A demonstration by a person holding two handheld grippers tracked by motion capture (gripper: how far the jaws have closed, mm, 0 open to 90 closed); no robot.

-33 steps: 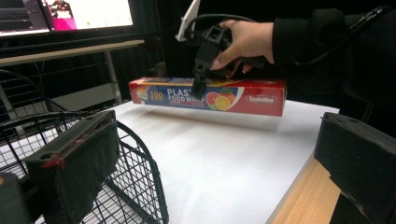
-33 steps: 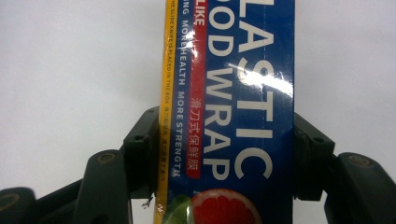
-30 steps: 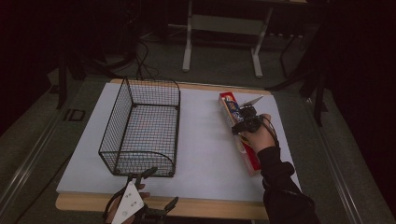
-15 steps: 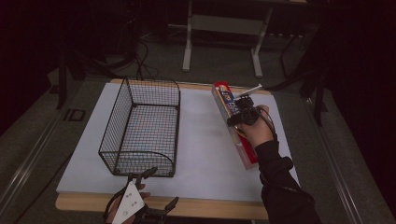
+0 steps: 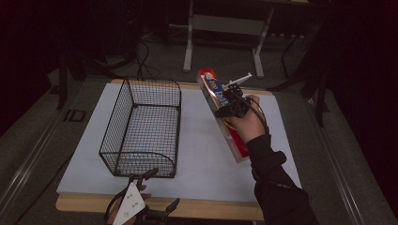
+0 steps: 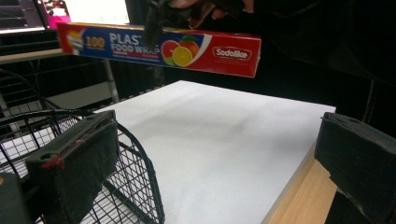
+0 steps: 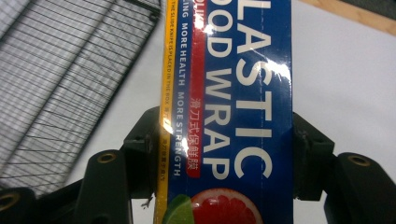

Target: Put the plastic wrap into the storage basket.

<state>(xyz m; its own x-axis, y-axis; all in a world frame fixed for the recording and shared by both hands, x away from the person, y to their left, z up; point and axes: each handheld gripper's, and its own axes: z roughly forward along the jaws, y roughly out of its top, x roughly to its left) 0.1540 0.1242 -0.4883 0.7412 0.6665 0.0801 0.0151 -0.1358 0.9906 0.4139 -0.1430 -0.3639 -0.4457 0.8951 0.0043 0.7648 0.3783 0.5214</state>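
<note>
Counter (image 5: 187, 208): pale wood, topped with white sheet (image 5: 202, 140) bearing a black wire basket (image 5: 141, 129); dark room. Right claw (image 5: 225, 105) clamped on food-wrap box (image 5: 220, 110), held off the sheet. Left claw (image 5: 155, 197) open, empty, at the counter's near edge.

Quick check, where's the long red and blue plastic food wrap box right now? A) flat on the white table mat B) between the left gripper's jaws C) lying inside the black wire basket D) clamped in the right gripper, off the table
D: the right gripper has its jaws pressed on both sides of the long red and blue plastic food wrap box, held in the air above the white table mat, beside the black wire basket.
</note>
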